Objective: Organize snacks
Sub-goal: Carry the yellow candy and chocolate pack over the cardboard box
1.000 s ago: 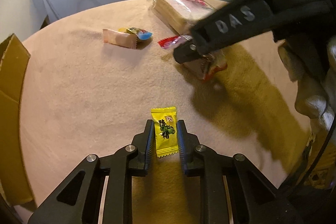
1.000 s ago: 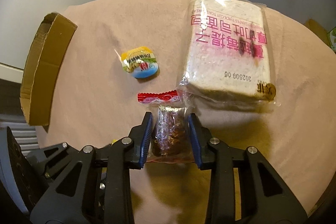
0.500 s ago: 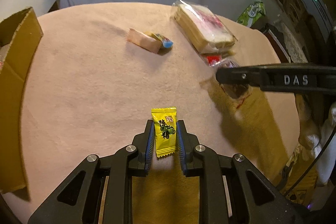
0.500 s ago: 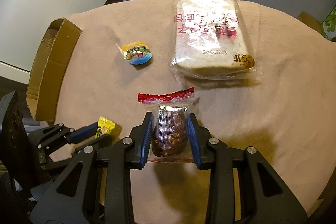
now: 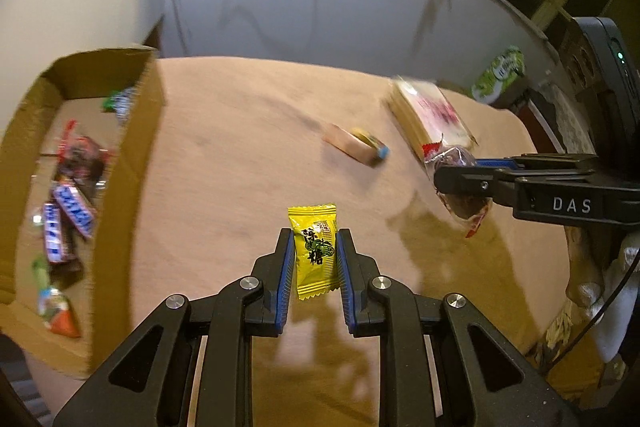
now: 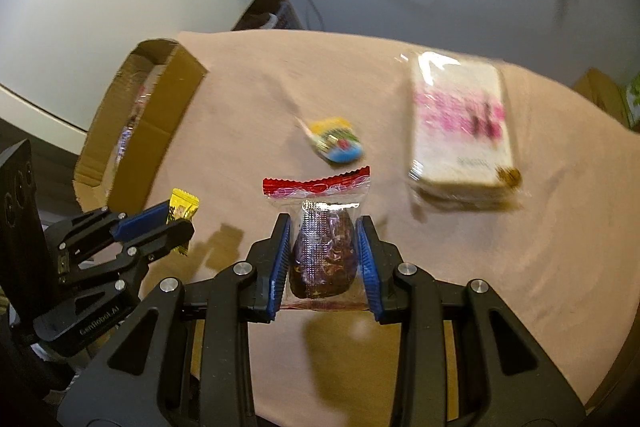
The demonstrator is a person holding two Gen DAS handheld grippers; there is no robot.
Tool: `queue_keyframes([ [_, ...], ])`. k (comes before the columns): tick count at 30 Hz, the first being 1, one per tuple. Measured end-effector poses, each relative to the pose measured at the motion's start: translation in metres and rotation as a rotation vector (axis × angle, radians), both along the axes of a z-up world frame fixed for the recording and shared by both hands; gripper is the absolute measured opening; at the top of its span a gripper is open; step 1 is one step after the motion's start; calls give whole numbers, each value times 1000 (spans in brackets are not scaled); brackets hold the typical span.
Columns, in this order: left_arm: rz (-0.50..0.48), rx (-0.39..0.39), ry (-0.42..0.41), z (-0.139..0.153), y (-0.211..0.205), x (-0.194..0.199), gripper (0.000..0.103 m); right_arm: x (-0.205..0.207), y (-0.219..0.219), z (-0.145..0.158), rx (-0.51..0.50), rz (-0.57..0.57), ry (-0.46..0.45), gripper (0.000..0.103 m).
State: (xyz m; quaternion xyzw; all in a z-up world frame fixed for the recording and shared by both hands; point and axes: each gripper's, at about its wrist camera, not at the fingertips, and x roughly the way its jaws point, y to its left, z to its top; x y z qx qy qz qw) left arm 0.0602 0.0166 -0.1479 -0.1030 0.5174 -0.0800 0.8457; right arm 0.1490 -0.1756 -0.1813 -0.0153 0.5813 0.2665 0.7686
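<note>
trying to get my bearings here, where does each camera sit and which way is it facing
Left wrist: on the left gripper, looking forward and down over the table toward the cardboard box; its fingers clamp a yellow candy, with the right gripper at the right edge.
Right wrist: on the right gripper, facing the bread pack; it grips a date snack packet, with the left gripper at lower left.
Shared: table, box, bread pack, both held snacks.
</note>
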Motion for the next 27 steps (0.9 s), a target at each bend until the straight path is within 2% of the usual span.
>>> queue_keyframes([
  [12, 122, 38, -45, 16, 58, -12, 19, 8, 73, 22, 28, 123, -49, 34],
  [27, 279, 51, -62, 17, 130, -26, 19, 14, 181, 40, 35, 309, -99, 34],
])
